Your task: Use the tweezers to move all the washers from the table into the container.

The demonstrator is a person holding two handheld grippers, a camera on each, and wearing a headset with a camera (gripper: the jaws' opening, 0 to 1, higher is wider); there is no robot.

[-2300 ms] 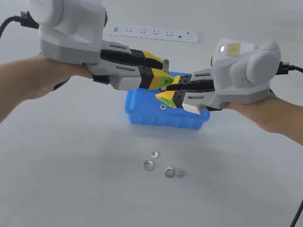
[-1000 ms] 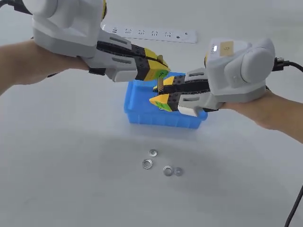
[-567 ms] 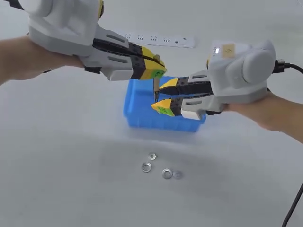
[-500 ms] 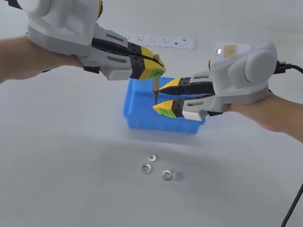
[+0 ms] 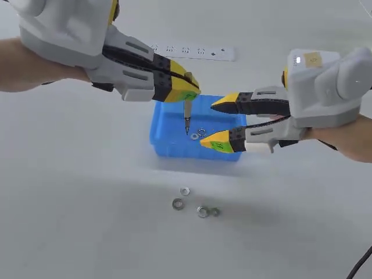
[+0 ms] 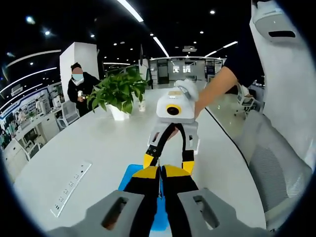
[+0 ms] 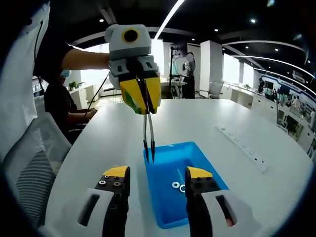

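My left gripper (image 5: 189,95) is shut on thin metal tweezers (image 5: 187,119), which hang tip-down over the blue container (image 5: 165,142). Two washers (image 5: 198,135) lie on its floor beside the tweezer tips. To the right my right gripper (image 5: 220,124) stands open, jaws wide apart and holding nothing. Several washers (image 5: 178,203) lie on the white table in front of the container. In the right gripper view my right gripper (image 7: 158,172) faces the tweezers (image 7: 148,136) above the container (image 7: 168,210), with the washers (image 7: 178,186) inside. In the left gripper view my left gripper (image 6: 161,173) is shut.
A white power strip (image 5: 192,51) lies behind the container, also seen as the power strip (image 7: 244,147) at the right. The white table (image 5: 87,221) spreads out around the loose washers. A potted plant (image 6: 118,94) and a person stand far off.
The right gripper has opened and drawn away to the right of the tweezers. The left gripper keeps the tweezers, now hanging straight down over the container.
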